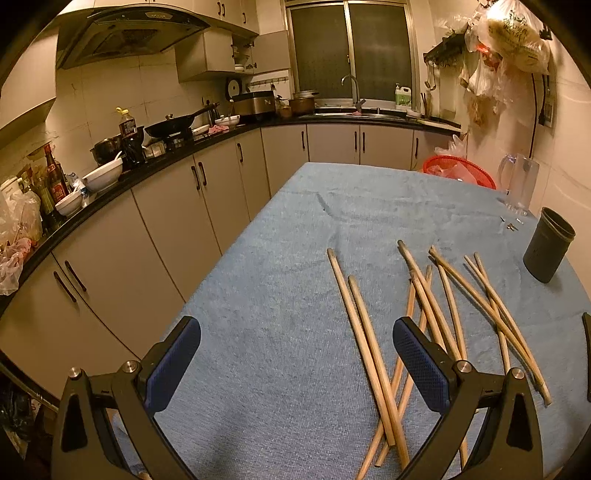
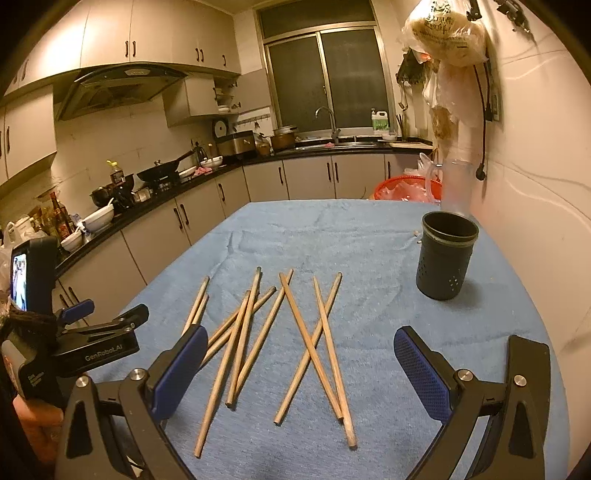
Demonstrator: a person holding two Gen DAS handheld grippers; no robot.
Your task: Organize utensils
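Wooden chopsticks (image 2: 258, 332) lie loose and crossed on the blue cloth (image 2: 369, 240), none of them held. Taking the dark cup (image 2: 445, 256) as the landmark, the sticks fan out on the cloth to its left and nearer the cameras, well apart from it. Two pairs on the cup's side of the pile cross like an X; the others overlap in a looser bundle farther from the cup. The cup stands upright, its mouth open, with small holes in its lower wall.

Both tools hang above the cloth on the near side of the sticks. The right gripper (image 2: 301, 373) has its blue-padded fingers spread wide, with the crossed sticks showing between them but untouched. The left gripper (image 1: 295, 363) is likewise spread, nothing between its pads but cloth and a few stick ends. In the right wrist view the left tool's body reads "GenRobot.AI".

Beyond the cup stand a clear jug (image 2: 456, 184) and a red basket (image 2: 406, 188), both blurred. A bag (image 2: 445, 31) with unreadable print hangs on the wall above them.
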